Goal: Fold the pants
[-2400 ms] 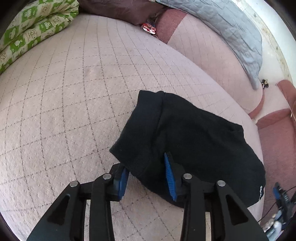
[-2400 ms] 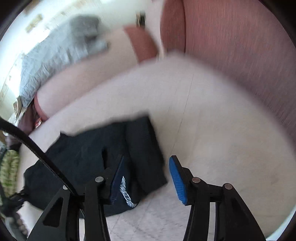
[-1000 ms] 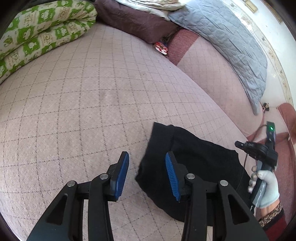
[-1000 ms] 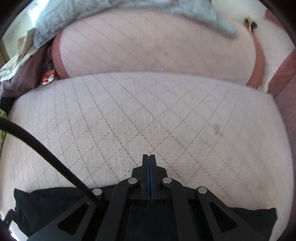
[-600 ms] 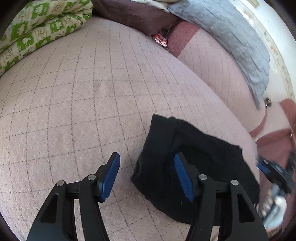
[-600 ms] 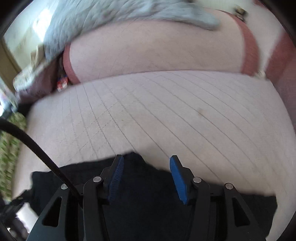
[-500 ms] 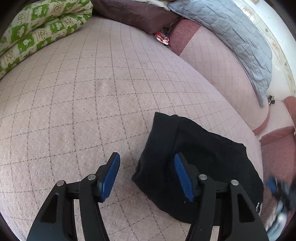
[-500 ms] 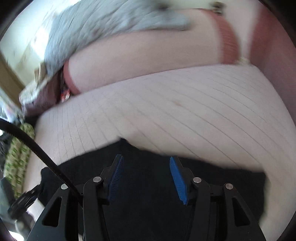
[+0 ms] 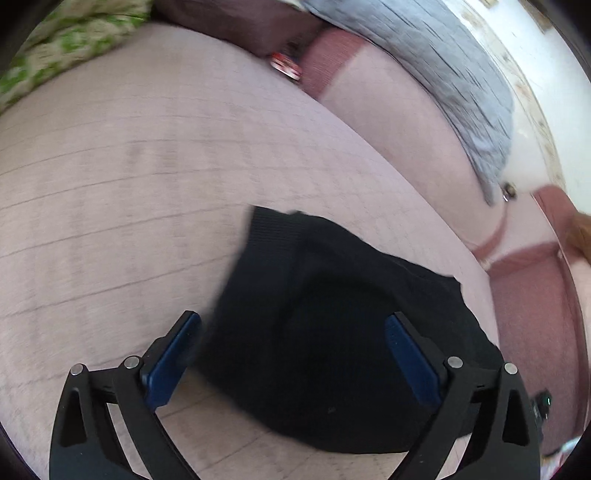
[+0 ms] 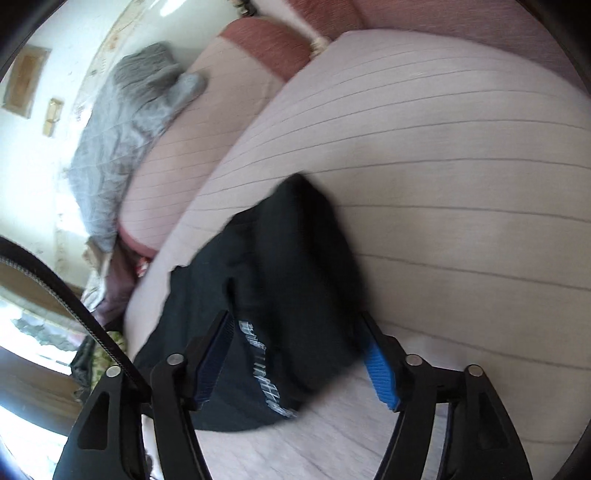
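Note:
The black pants lie folded in a compact bundle on the pale quilted sofa seat. My left gripper is open, its blue pads on either side of the bundle's near edge, just above it. In the right wrist view the same pants show white lettering along one side. My right gripper is open and empty, its pads straddling the lettered end of the bundle. Both views are motion-blurred.
A grey quilted blanket lies over the sofa back. A green patterned blanket and a dark maroon cloth sit at the far end. A small red item is wedged by the backrest. A reddish armrest is at right.
My right gripper went from shut on the pants to open and swung round to look at the bundle's lettered end. My left gripper opened wider and moved closer over the bundle.

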A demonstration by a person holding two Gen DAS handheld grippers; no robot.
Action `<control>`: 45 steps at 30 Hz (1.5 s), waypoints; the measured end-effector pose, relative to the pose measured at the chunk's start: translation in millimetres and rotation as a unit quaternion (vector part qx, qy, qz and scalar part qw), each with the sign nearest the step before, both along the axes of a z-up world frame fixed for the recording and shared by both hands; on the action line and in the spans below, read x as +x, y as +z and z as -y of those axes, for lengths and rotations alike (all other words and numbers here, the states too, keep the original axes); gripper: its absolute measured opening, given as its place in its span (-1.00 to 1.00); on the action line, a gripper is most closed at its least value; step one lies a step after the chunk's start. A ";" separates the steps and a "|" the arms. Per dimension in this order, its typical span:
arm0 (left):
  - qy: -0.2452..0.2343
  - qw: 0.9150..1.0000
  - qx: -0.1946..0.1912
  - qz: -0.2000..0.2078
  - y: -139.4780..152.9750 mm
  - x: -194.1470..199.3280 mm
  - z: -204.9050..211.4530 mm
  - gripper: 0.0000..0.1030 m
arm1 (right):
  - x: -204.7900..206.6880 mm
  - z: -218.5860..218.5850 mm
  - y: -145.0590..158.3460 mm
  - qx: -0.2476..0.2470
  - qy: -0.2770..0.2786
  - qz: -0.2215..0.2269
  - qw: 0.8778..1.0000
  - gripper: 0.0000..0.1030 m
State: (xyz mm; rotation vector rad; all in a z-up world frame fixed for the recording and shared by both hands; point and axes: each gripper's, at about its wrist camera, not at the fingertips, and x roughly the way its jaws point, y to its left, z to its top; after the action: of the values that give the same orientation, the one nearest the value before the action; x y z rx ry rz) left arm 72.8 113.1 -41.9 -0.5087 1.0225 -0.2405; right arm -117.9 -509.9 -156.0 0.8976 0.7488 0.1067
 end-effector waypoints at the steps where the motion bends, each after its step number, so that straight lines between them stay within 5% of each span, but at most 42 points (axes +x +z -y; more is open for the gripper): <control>1: -0.018 1.000 0.015 -0.002 -1.0 4.1 8.7 0.91 | 3.6 -6.7 0.9 -0.008 0.003 0.006 1.000 0.77; 2: -0.026 0.999 0.031 -0.002 -0.9 6.7 14.6 0.91 | 7.1 -15.2 3.1 -0.025 0.006 0.012 1.000 0.82; 3: -0.038 0.997 0.062 0.000 -0.3 7.2 24.4 0.70 | 11.1 -25.2 4.2 -0.045 0.007 0.014 0.999 0.84; 4: -0.053 0.993 0.102 0.008 1.8 5.5 36.7 0.06 | 12.0 -32.6 4.3 -0.066 0.008 0.016 0.998 0.84; 6: -0.091 0.989 0.119 0.008 1.5 4.1 51.1 -0.66 | 19.0 -52.5 5.6 -0.113 0.017 0.016 0.993 0.75; 8: -0.102 0.988 0.114 0.010 5.5 2.1 57.8 -0.67 | 18.7 -57.4 4.4 -0.139 0.018 -0.001 0.990 0.10; 9: -0.106 0.989 0.103 0.010 7.9 1.0 58.0 -0.67 | 21.2 -56.4 4.6 -0.139 0.021 -0.012 0.990 -0.41; 10: -0.101 0.992 0.077 0.009 13.2 0.9 54.0 -0.67 | 23.4 -53.1 3.8 -0.115 0.027 -0.015 0.993 -0.44; 17: -0.065 0.998 -0.017 0.015 40.8 -6.3 17.6 -0.68 | 9.0 -51.5 34.7 -0.084 0.015 0.001 0.996 -0.46; 29: -0.059 0.998 0.024 -0.031 22.8 -70.9 32.0 -0.65 | -69.8 -29.4 34.8 -0.078 -0.002 -0.020 0.997 -0.44; 33: -0.053 0.997 0.011 -0.051 9.3 -86.3 23.7 -0.42 | -88.5 -15.5 14.1 -0.105 -0.022 -0.064 0.992 0.02; 36: -0.049 0.998 -0.010 -0.043 13.2 -93.3 6.5 -0.29 | -106.0 -4.9 18.3 -0.106 -0.047 -0.055 0.992 0.20; 39: -0.035 0.998 -0.046 -0.018 21.6 -102.9 -17.4 0.07 | -119.7 -4.3 37.0 -0.141 -0.065 -0.036 0.987 0.20; 45: 0.050 0.996 -0.079 -0.013 19.9 -113.7 -65.0 0.12 | -145.7 -0.9 69.5 -0.246 -0.140 -0.032 0.959 0.40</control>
State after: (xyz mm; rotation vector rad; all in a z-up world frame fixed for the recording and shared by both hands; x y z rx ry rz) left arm -40.9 178.1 -22.0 -0.7069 1.0040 -0.2278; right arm -263.7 -509.0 -86.5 0.5234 0.6594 -0.3502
